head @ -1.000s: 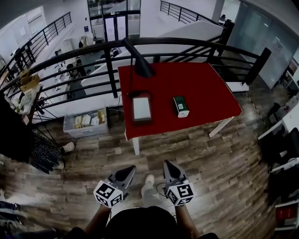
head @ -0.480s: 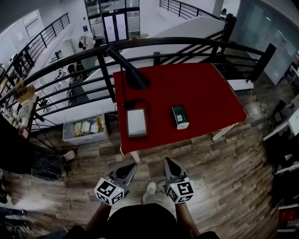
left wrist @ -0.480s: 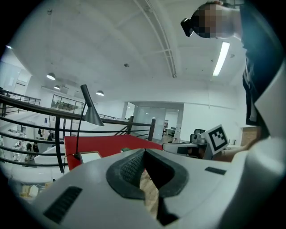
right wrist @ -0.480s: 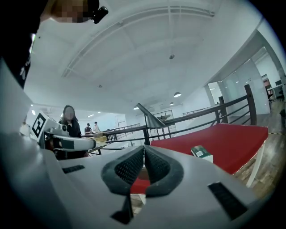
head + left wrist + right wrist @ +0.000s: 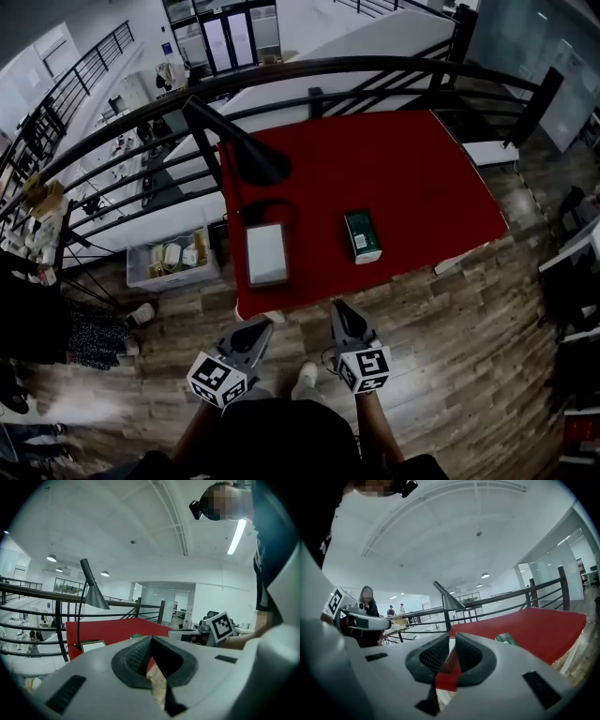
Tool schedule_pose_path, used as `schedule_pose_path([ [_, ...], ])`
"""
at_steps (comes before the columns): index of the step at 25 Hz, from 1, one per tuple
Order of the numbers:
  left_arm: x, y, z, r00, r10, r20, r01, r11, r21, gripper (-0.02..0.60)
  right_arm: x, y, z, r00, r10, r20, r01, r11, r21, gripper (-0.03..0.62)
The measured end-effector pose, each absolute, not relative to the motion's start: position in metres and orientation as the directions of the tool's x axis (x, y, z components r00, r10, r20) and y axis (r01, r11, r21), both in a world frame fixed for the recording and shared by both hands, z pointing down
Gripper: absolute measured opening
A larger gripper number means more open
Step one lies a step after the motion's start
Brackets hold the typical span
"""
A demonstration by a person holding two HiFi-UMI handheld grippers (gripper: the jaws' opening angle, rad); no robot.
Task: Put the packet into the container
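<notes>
While I hold both grippers low over the wooden floor (image 5: 450, 347), short of the red table (image 5: 412, 169), the green packet (image 5: 362, 235) lies flat on that table ahead of the right gripper (image 5: 339, 307) and well apart from it. The pale container (image 5: 266, 254) sits to the packet's left, near the table's front edge and ahead of the left gripper (image 5: 261, 324); the two things don't touch.

Behind the table I see a black railing (image 5: 309, 70) curving round, with a lower level of an open office beyond it. A black lamp (image 5: 246, 150) leans over the table's left part, above the container. On the floor left of the table stands a clear bin (image 5: 173, 264) of small items.

From the right gripper view I see its dark pads pressed together with nothing between them, the packet (image 5: 506, 640) off to the right on the red top. The left gripper's jaws are likewise closed and empty, clear of the table.
</notes>
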State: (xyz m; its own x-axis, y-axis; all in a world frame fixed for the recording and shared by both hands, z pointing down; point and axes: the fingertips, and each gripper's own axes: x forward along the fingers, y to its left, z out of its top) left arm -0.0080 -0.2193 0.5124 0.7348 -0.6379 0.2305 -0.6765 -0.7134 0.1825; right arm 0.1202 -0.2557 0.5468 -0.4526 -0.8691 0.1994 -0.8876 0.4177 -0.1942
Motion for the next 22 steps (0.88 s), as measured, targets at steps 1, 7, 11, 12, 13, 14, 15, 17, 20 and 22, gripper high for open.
schedule_pose_path([
  [1,-0.009,-0.224,0.513,0.735,-0.638,0.232,-0.677,-0.712,0.186,0.008,0.122,-0.262,0.550,-0.446,-0.870,0.211,-0.892,0.411,-0.188,0.023],
  [7,-0.017,-0.252,0.520,0.735,-0.639,0.226,-0.677,-0.707,0.202,0.008,0.135,-0.300,0.571,-0.385,-0.883,0.269,-0.923,0.363,-0.129,0.031],
  [11,-0.029,-0.280,0.511,0.745,-0.638,0.195,-0.667,-0.715,0.211,0.008,0.139,-0.327,0.583,-0.345,-0.892,0.291,-0.939,0.325,-0.115,0.110],
  [12,-0.031,-0.287,0.508,0.750,-0.636,0.182,-0.661,-0.718,0.217,0.008,0.142,-0.333,0.589,-0.331,-0.892,0.309,-0.944,0.311,-0.112,0.126],
  [13,-0.032,-0.291,0.505,0.755,-0.634,0.170,-0.656,-0.722,0.220,0.008,0.147,-0.338,0.598,-0.316,-0.888,0.333,-0.949,0.296,-0.111,0.150],
  [14,-0.033,-0.294,0.503,0.759,-0.631,0.161,-0.651,-0.727,0.219,0.008,0.153,-0.344,0.610,-0.302,-0.882,0.362,-0.953,0.280,-0.112,0.185],
  [15,-0.034,-0.296,0.500,0.763,-0.627,0.155,-0.646,-0.733,0.214,0.008,0.160,-0.351,0.624,-0.286,-0.874,0.393,-0.958,0.263,-0.111,0.243],
  [17,-0.036,-0.301,0.497,0.768,-0.623,0.149,-0.641,-0.742,0.197,0.008,0.178,-0.372,0.652,-0.239,-0.858,0.455,-0.971,0.224,-0.087,0.322],
  [20,-0.048,-0.304,0.499,0.758,-0.630,0.167,-0.652,-0.734,0.190,0.008,0.208,-0.409,0.686,-0.149,-0.833,0.532,-0.984,0.177,0.000,0.395],
  [22,-0.056,-0.305,0.503,0.746,-0.639,0.186,-0.665,-0.723,0.187,0.008,0.228,-0.429,0.704,-0.096,-0.807,0.583,-0.986,0.158,0.056,0.421],
])
